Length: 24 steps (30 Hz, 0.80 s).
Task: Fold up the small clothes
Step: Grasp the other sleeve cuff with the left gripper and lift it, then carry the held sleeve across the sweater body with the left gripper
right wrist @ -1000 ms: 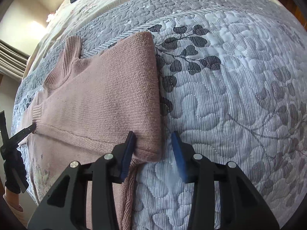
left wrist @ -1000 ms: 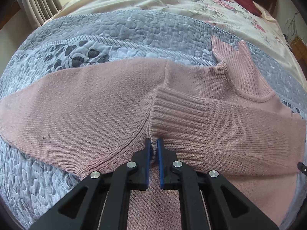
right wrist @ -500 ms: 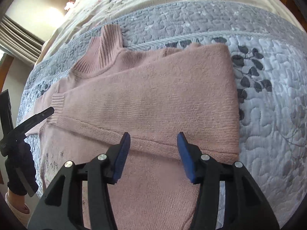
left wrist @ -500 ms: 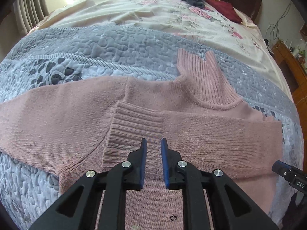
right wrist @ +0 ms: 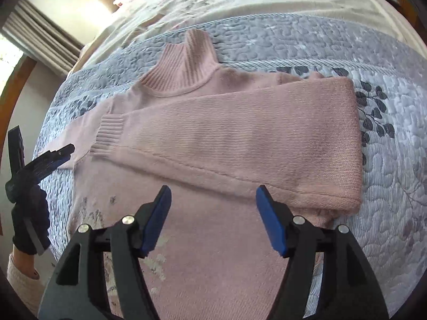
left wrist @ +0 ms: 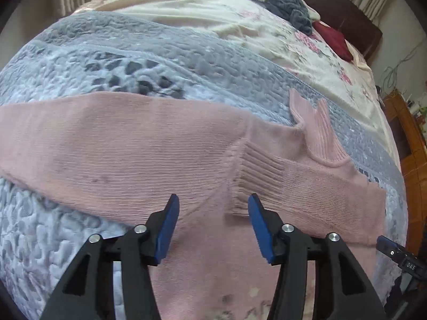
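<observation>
A grey quilted bedspread (right wrist: 347, 53) is covering the bed. The pink turtleneck sweater (right wrist: 226, 138) is lying flat, collar pointing toward the headboard (left wrist: 355, 24). Left tongs (left wrist: 212, 222) and right tongs (right wrist: 213, 218) are both hanging spread apart, empty.

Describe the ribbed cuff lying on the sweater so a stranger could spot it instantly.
Start at the grey quilted bedspread, then the pink knitted sweater spread on it. One sleeve is folded across the chest; the ribbed cuff ends it, below the ribbed turtleneck collar.
</observation>
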Motion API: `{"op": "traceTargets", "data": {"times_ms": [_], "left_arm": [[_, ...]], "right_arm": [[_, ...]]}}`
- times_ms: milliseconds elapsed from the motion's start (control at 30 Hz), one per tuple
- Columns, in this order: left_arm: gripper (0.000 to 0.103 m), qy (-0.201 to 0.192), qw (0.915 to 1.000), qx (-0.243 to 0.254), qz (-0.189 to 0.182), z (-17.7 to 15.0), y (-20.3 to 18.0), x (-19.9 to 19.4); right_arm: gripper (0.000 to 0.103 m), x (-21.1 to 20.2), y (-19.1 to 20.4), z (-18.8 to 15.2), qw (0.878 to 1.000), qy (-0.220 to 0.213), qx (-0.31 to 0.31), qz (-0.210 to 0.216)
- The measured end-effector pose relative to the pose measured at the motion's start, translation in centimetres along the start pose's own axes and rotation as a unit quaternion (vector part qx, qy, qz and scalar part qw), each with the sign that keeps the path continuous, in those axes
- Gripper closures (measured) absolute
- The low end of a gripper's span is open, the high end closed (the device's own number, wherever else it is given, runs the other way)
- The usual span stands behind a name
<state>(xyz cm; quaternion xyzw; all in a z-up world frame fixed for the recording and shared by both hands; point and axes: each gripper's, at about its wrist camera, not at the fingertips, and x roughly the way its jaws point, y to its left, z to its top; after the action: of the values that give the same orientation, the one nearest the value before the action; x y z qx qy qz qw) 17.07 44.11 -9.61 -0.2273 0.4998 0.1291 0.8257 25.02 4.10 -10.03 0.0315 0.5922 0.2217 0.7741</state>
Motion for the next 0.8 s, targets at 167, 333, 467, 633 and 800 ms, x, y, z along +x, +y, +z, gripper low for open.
{"op": "traceTargets", "data": {"times_ms": [167,333,467,633,800], "left_arm": [[0.046,-0.026,0.9904,-0.112,0.077,0.5,14.0,-3.7],[0.048,-0.061,0.9619,-0.257,0.072,0.5,26.0,-6.0],[0.048,-0.087,0.9385,-0.334,0.001,0.8,31.9,-5.8],[0.048,-0.114,0.9202,-0.373,-0.037,1.9,34.2,-5.4],[0.048,-0.136,0.9078,-0.392,-0.06,2.7,35.1,-4.7]], "right_arm": [[0.036,1.7,3.8,-0.6,0.999,0.02,-0.042,0.009],[0.036,4.6,4.8,-0.5,0.999,0.038,-0.039,0.006],[0.036,6.7,4.8,-1.0,0.998,0.056,-0.025,0.002],[0.036,7.6,4.8,-1.7,0.998,0.06,-0.03,-0.006],[0.036,7.7,4.6,-1.4,0.998,0.063,-0.024,-0.006]]}}
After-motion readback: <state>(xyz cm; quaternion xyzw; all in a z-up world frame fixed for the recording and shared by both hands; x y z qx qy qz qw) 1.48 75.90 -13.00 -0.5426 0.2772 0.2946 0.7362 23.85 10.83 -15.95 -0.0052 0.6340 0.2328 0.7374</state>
